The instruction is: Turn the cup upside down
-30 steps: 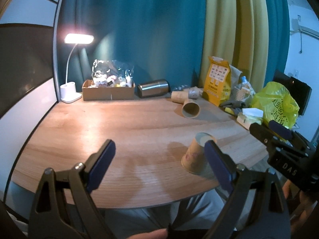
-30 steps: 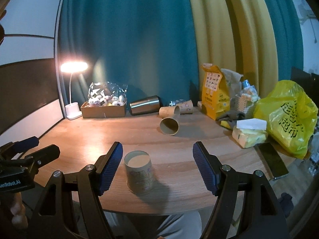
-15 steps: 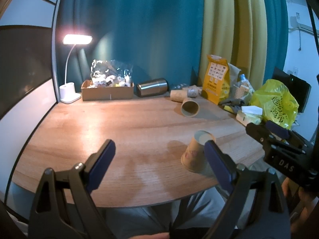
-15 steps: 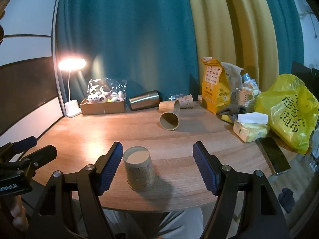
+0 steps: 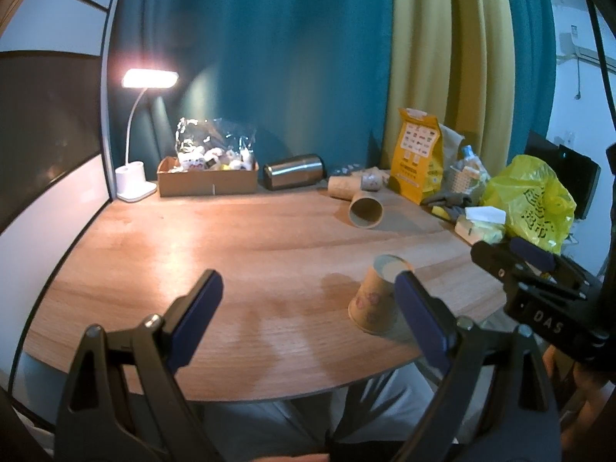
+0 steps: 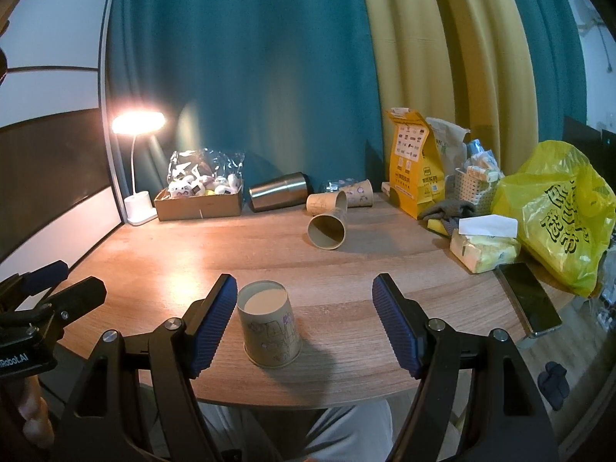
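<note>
The cup (image 6: pixel 269 329) stands near the bench's (image 6: pixel 346 269) near edge, wide rim down, axis upright; it sits between the right gripper's (image 6: pixel 304 321) wide-open fingers, nearer the left one; the left gripper (image 5: pixel 308 319), also wide, holds nothing.

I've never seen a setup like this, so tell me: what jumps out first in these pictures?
First the open blue-padded right tongs up close, with a paper cup standing upside down on the wooden table between them. Then the glowing desk lamp at the far left and the bright yellow plastic bag at the right.
</note>
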Motion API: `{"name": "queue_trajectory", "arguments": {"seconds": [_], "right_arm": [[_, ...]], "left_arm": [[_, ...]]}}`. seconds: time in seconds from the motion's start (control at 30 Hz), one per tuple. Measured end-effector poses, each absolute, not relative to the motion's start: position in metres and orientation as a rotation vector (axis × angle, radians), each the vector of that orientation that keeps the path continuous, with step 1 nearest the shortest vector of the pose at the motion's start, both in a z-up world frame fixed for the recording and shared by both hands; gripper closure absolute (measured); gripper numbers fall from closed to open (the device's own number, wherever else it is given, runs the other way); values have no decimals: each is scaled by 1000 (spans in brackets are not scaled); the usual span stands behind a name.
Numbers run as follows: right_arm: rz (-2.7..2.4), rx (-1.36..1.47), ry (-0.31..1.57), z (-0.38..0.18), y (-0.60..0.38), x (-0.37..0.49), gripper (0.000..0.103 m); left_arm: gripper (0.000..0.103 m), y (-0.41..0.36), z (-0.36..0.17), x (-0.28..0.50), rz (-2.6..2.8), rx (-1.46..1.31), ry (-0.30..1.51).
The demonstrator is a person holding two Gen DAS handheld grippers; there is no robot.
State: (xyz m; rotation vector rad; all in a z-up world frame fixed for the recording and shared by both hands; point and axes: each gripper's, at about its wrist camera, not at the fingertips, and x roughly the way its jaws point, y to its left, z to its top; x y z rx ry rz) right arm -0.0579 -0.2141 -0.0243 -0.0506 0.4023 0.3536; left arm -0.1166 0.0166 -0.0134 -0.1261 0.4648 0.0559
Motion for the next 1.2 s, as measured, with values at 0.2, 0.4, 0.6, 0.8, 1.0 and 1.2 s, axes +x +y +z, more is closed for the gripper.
{"name": "queue_trajectory", "arguments": {"seconds": [0.2, 0.4, 0.6, 0.8, 1.0, 1.2], "right_arm": [[354, -49, 403, -25, -214, -57, 27], [351, -52, 401, -25, -213, -58, 27], [352, -52, 402, -25, -213, -57, 27], [353, -50, 405, -25, -214, -57, 27], [352, -54, 404, -25, -215, -56, 27], [351, -53, 404, -24, -215, -56, 27]], "left_arm": [[11, 15, -11, -118, 55, -127, 463], [11, 16, -12, -115, 42, -140, 478], [11, 15, -14, -114, 42, -144, 484], [11, 16, -15, -112, 33, -156, 490], [11, 17, -16, -111, 33, -159, 487], [11, 17, -17, -111, 19, -178, 486]]}}
